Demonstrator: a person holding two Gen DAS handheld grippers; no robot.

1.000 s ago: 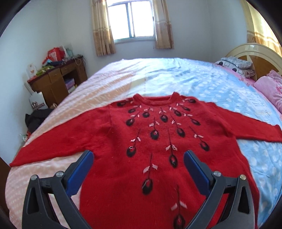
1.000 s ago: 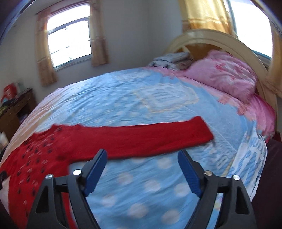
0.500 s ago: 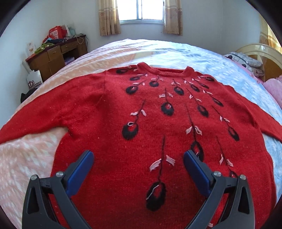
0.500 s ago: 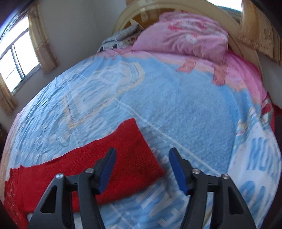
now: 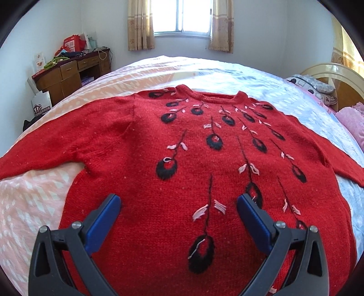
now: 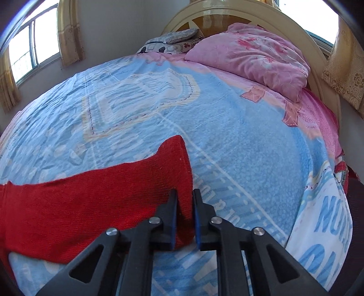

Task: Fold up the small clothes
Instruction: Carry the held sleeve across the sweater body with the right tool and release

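A red knitted sweater with black and pink embroidered motifs (image 5: 204,159) lay spread flat, front up, on the bed covered by a blue and peach patterned blanket (image 6: 238,136), its neckline toward the far window and both sleeves stretched out to the sides. The left hand-held gripper (image 5: 178,209) hung over the lower body of the sweater with its blue-padded jaws wide apart and nothing between them. The right hand-held gripper (image 6: 184,205) had just been closing, and its jaws stood pinched on the cuff end of the sweater's sleeve (image 6: 102,193), a fold of red knit squeezed up between the pads while the rest of the sleeve lay on the blanket toward the left of that view. Beyond the cuff the blanket was bare up to a pink floral pillow (image 6: 254,57) resting against the cream arched headboard (image 6: 227,16), with a grey patterned pillow (image 6: 173,41) beside it. In the left wrist view a brown wooden desk piled with bags and boxes (image 5: 72,70) stood against the wall left of the bed, a white paper bag (image 5: 41,104) on the floor by it, and beige curtains (image 5: 140,25) framed the window (image 5: 182,16).
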